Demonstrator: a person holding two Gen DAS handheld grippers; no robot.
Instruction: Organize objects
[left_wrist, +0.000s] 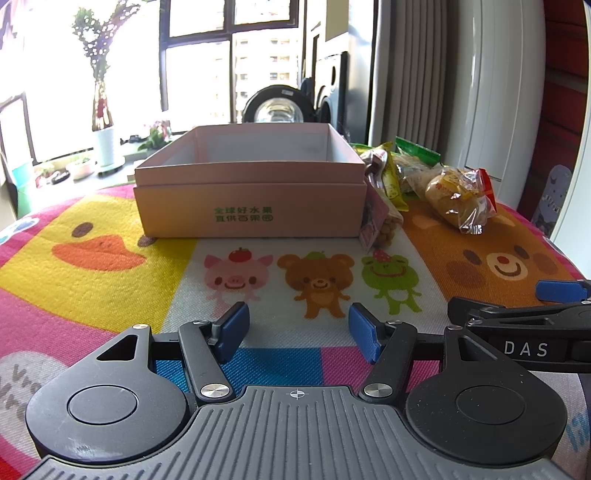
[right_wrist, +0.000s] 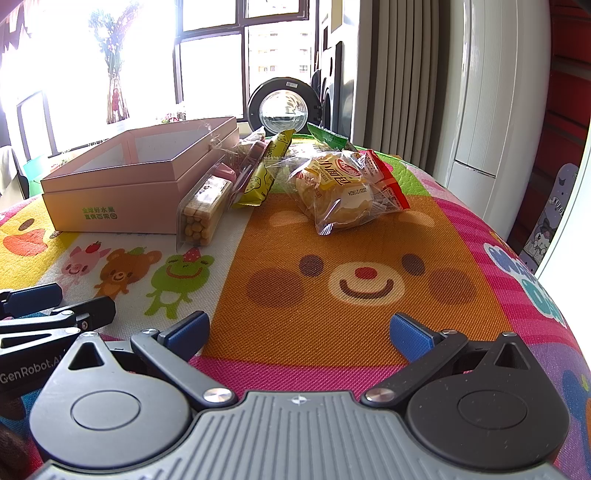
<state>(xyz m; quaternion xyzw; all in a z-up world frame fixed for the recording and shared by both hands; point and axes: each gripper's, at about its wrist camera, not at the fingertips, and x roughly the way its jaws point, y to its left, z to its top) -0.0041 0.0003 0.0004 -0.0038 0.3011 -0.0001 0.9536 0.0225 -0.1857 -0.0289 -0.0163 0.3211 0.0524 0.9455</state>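
An open pink box (left_wrist: 251, 206) (right_wrist: 122, 188) with green print stands on the cartoon cloth, its inside bare as far as I see. Right of it lies a heap of snack packs: a wrapped bun (left_wrist: 456, 199) (right_wrist: 343, 188), a yellow pack (left_wrist: 391, 181) (right_wrist: 260, 181), a clear pack of small biscuits (left_wrist: 382, 225) (right_wrist: 203, 214) leaning on the box, and a green pack (left_wrist: 417, 149) (right_wrist: 327, 138) behind. My left gripper (left_wrist: 299, 328) is open, low over the cloth in front of the box. My right gripper (right_wrist: 299, 336) is open, near the front edge, short of the bun.
The colourful cloth (right_wrist: 351, 280) covers a rounded table whose edge drops off at the right. Behind stand a washing machine door (left_wrist: 275, 105), curtains and a white cabinet (right_wrist: 487, 92). A vase with a plant (left_wrist: 101, 110) is at the window. Each gripper shows at the other view's edge.
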